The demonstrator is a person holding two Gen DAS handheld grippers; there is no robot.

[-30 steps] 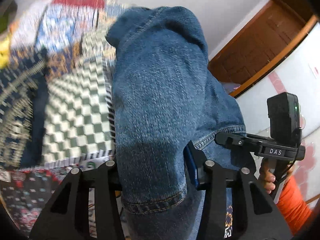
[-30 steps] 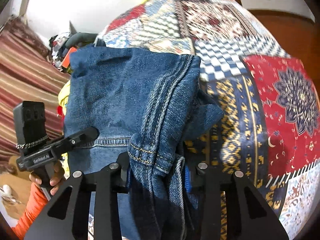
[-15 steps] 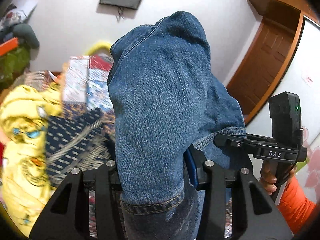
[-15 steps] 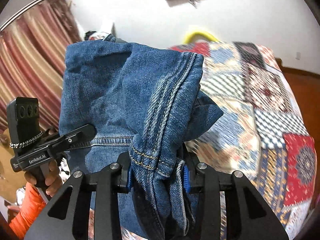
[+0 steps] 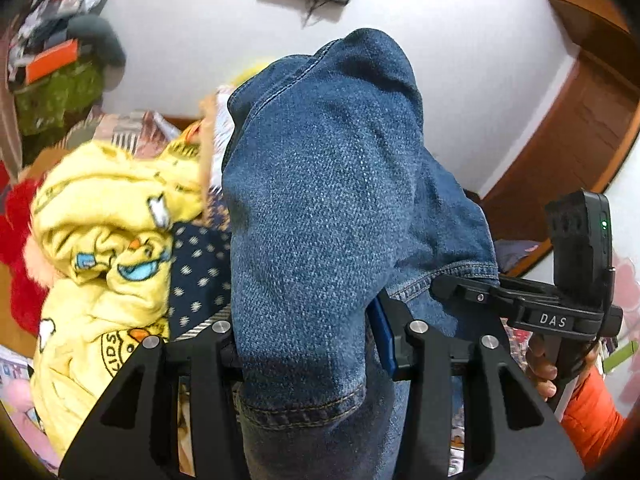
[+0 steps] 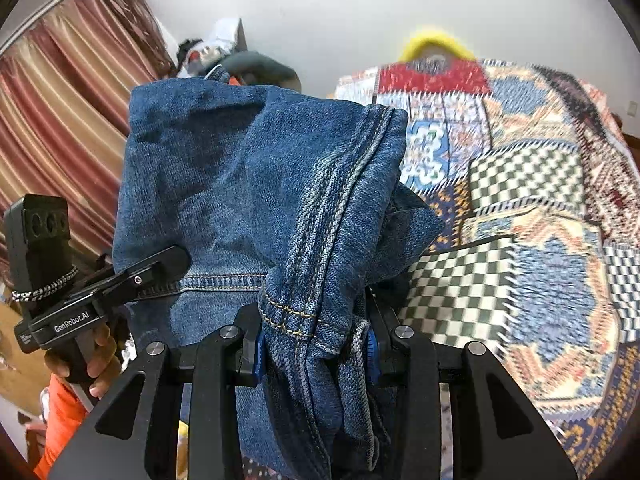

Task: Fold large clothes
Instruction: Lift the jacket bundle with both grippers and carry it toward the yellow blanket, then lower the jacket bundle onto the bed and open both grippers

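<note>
A pair of blue jeans (image 5: 320, 208) is bunched and held up in the air between both grippers. My left gripper (image 5: 308, 344) is shut on a thick fold of the denim near a hem. My right gripper (image 6: 316, 344) is shut on another fold with a stitched hem and side seam (image 6: 332, 216). The right gripper shows at the right of the left wrist view (image 5: 520, 304), and the left gripper shows at the left of the right wrist view (image 6: 100, 284). The jeans hide most of what lies straight ahead.
A patchwork bedspread (image 6: 520, 200) covers the bed below and to the right. A yellow printed garment (image 5: 104, 248) and red fabric (image 5: 16, 232) are heaped at the left. A striped curtain (image 6: 60, 120), a white wall and a wooden door (image 5: 580, 136) surround the bed.
Both grippers have tilted up and carried the jeans higher and toward the left, so the wall and the yellow garment pile now show. The grip on the denim is unchanged.
</note>
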